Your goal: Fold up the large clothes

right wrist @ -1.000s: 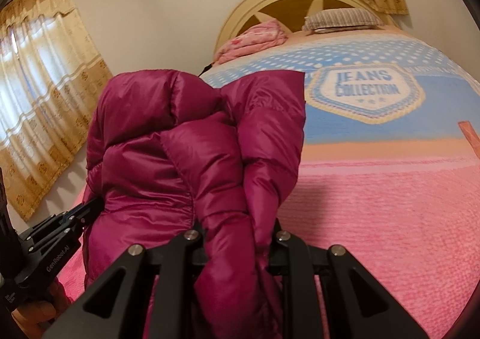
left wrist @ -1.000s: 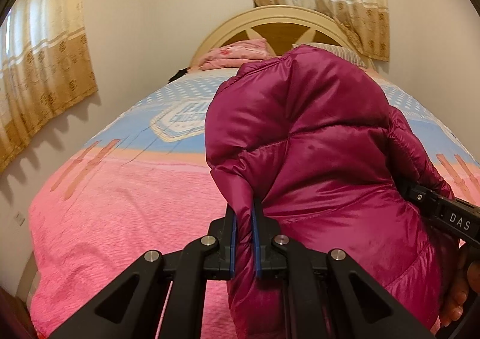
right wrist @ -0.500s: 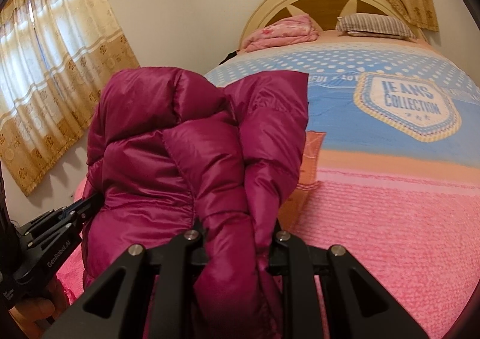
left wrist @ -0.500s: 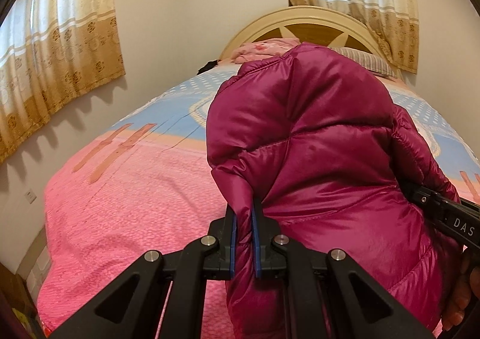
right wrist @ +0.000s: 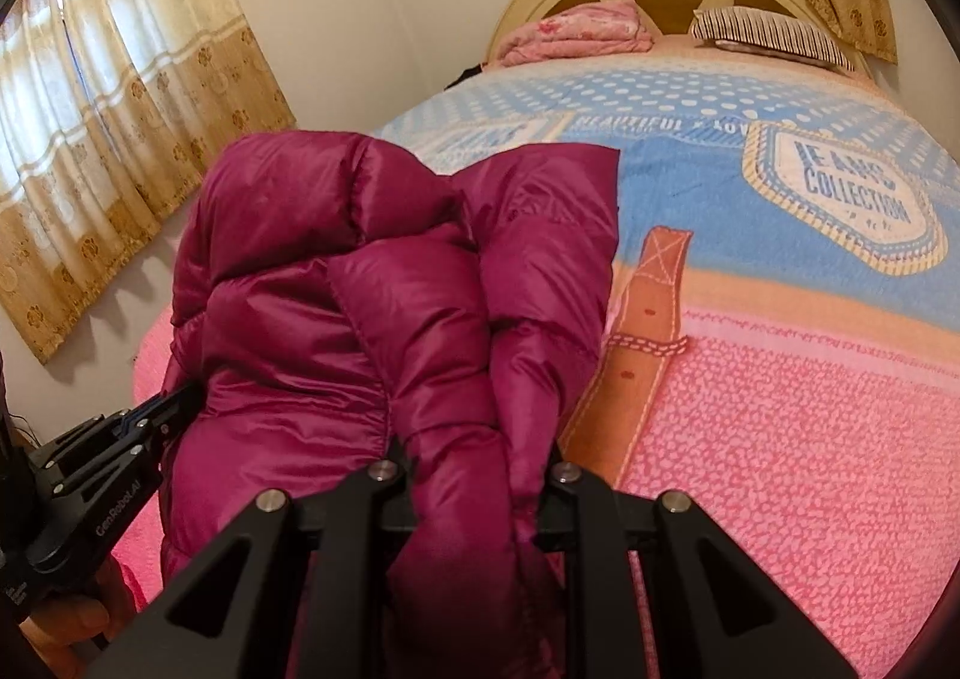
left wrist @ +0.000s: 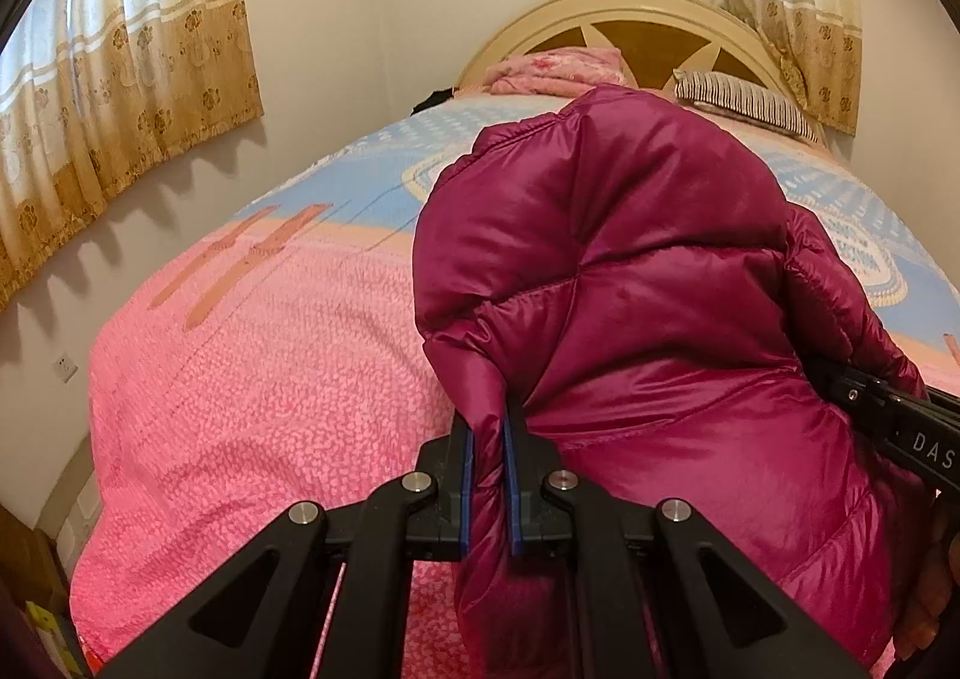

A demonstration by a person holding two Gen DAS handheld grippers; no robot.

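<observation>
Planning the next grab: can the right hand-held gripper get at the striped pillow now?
Probably not: the right hand-held gripper is shut on the magenta puffer jacket, and the striped pillow lies far off by the headboard.

Pretty well lit room, soft daylight coming through the beige patterned curtains (left wrist: 126, 78), which throw scalloped shadows on the white wall under them. The shiny magenta puffer jacket (left wrist: 630, 289) picks up mild glare. Heavy fisheye bend, black vignette in the corners. Everything's reasonably sharp, only slightly soft toward the edges.
</observation>
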